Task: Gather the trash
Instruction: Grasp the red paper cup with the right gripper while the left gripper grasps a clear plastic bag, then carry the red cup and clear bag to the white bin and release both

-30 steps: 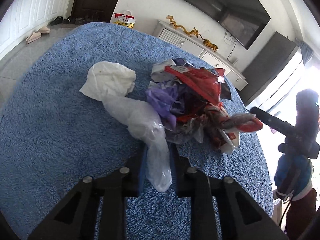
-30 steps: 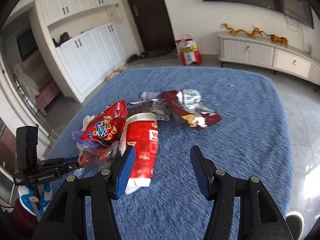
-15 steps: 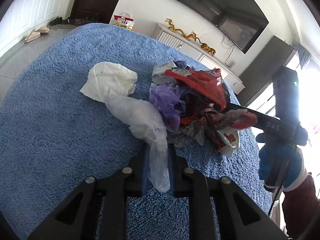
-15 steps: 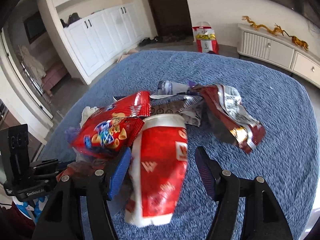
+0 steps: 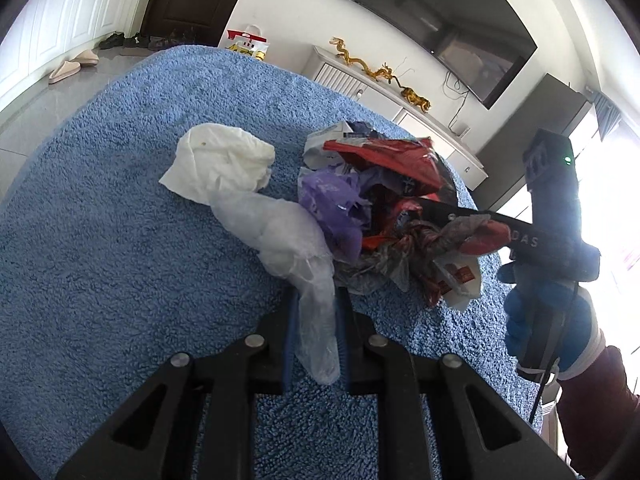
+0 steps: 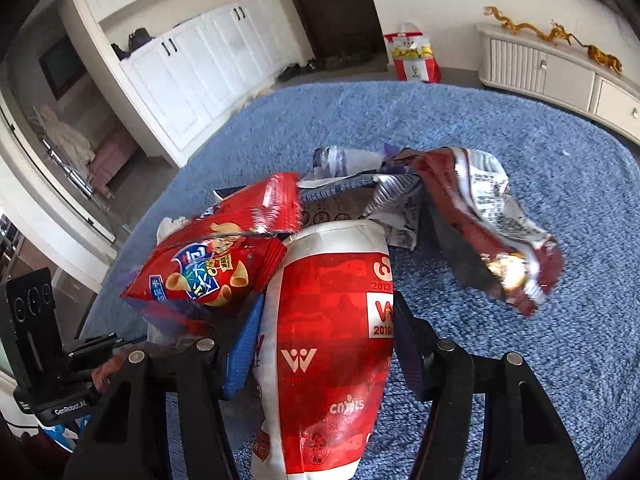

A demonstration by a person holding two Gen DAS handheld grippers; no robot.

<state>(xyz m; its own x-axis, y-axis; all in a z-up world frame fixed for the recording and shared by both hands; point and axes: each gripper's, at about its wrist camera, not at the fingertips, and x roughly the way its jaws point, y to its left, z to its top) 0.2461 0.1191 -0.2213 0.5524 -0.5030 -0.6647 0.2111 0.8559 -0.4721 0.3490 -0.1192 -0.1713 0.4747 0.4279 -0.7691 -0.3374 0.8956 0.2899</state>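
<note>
Here the left claw is clamped on the tail of a clear bag. A red-and-white pouch is straddled by the right claw, whose jaws are closing. Just beyond, the remaining wrappers are heaped on the blue rug.

Trash heap on rug; tissue left of heap; cabinet behind rug; shopping bag on floor beyond
</note>
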